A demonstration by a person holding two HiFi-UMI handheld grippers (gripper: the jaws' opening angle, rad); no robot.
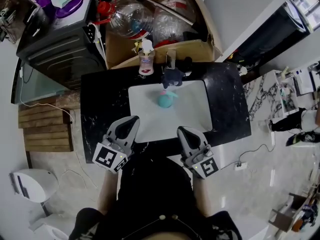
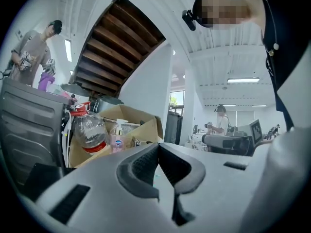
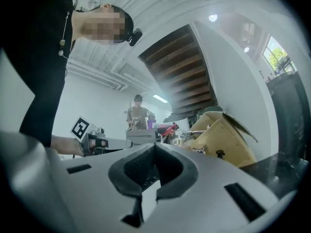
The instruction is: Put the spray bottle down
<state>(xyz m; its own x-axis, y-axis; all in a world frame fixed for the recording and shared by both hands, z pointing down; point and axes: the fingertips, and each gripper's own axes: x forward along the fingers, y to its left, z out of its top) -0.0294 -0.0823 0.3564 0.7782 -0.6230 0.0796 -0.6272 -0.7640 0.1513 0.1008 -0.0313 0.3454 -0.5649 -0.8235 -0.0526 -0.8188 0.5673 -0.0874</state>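
Nearest the lens is the person's dark top [image 1: 160,199]. Beyond it, from left to right:

**Left gripper** [image 1: 132,120]. Its own view shows the tips [image 2: 158,149] clenched together with nothing between them.

**Spray bottle** [image 1: 165,100]. This teal bottle has a pink part at its far side and rests on the white mat [image 1: 190,109] that covers the black table [image 1: 100,109]. It is free of both tools.

**Right gripper** [image 1: 182,130]. It is likewise clenched on nothing, as its own view confirms [image 3: 154,147].

The relation that matters is that the bottle lies ahead of both tips and between their lines, well apart from each, with neither hand plainly nearer. Seen from steeply above, its long axis cannot be told for certain (it looks to be standing). Judged from this, the set-down appears complete.

At the far edge of the table, from left to right:

- a black appliance [image 1: 60,44]
- a pink pump bottle [image 1: 146,60]
- a dark blue thing [image 1: 172,76] at the rim of the mat
- an open cardboard box [image 1: 190,49] behind these, holding clear jugs [image 1: 130,16]

The pump bottle's label is too small to read. The only clear print is the black-and-white squares on each tool's cube.
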